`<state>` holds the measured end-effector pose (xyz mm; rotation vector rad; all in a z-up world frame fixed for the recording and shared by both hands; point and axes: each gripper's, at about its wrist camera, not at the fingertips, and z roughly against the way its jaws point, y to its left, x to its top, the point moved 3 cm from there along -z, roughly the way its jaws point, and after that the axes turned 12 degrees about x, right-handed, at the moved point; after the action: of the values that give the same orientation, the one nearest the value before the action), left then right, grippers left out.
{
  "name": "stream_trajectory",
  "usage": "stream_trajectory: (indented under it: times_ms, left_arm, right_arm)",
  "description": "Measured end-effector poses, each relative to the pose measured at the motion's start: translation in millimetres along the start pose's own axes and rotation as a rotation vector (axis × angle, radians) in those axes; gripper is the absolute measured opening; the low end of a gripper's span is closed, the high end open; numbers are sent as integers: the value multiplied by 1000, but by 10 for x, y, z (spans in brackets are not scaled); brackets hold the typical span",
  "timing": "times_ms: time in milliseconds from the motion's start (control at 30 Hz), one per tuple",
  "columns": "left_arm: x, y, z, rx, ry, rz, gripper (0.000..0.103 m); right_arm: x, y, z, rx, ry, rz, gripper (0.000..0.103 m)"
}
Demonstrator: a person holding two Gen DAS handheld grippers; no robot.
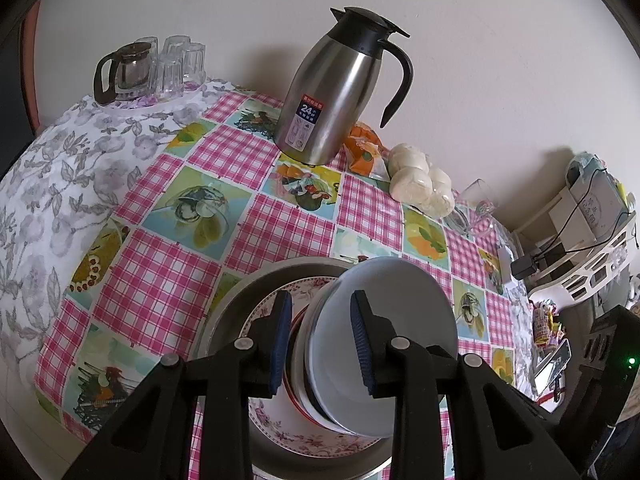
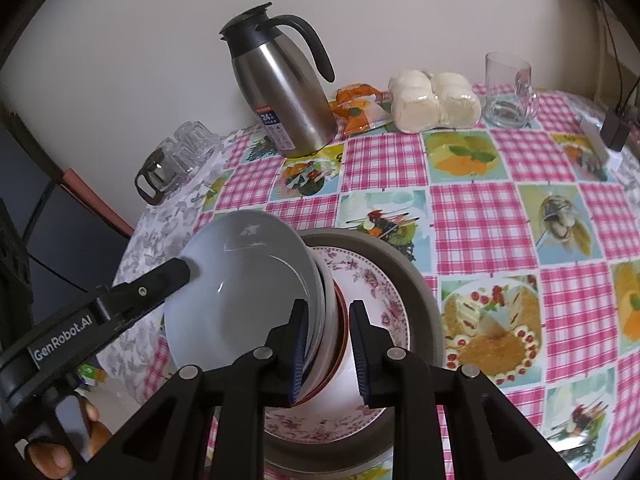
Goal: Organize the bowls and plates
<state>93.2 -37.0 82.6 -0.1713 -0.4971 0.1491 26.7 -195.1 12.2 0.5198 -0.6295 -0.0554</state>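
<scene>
A stack of nested bowls, the outermost one grey (image 1: 400, 320) (image 2: 240, 292), is tilted on its side over a floral plate (image 1: 280, 432) (image 2: 368, 280) that lies in a grey round tray (image 1: 232, 304) (image 2: 424, 300). My left gripper (image 1: 322, 344) spans the rims of the bowl stack, its fingers (image 1: 280, 340) on either side. Its arm shows in the right wrist view (image 2: 152, 288). My right gripper (image 2: 328, 354) spans the rims from the opposite side, one finger inside the grey bowl. Both jaws are closed against the stack.
A steel thermos jug (image 1: 332, 96) (image 2: 280, 96) stands behind. Buns in plastic (image 1: 420, 184) (image 2: 432, 100), an orange packet (image 2: 356, 112), a glass mug (image 2: 508, 92) and a tray of glasses with a teapot (image 1: 148, 68) line the back. A white rack (image 1: 580, 240) stands right.
</scene>
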Motion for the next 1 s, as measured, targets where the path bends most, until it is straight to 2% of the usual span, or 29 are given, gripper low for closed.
stream_trajectory:
  times_ms: [33,67,100,133,167,267,367,433,567,733,1000]
  left_arm:
    - [1,-1,6,8,-2,-2,36]
    - [4,3,12,19,-7,-3,44]
    - [8,10,22,27,-11,-1,49]
    - [15,17,33,33,-15,-1,50]
    - [20,22,43,42,-20,-2,52]
    - [33,57,68,84,-37,-2,60]
    - [44,94,75,129,-45,1,69]
    - [48,123,82,148,-52,2,70]
    - [59,157,80,186,-67,-1,85]
    - [61,189,83,238,-87,-11,88]
    - [57,256,118,287,-108,-12,95]
  right_arm:
    - [5,8,11,-13,-2,9,26]
    - [7,21,26,-27,-5,19,29]
    - [14,26,36,-37,-8,25,39]
    - [20,32,47,-48,-13,30,52]
    - [26,38,68,-69,-22,39,56]
    - [45,53,104,-115,-37,65,60]
    - [55,63,124,-135,-45,82,70]
    - [54,70,130,-142,-49,89,77]
    - [60,66,141,-149,-59,96,85]
    - [59,59,144,-159,-65,96,101]
    - [48,68,177,-169,-78,96,103]
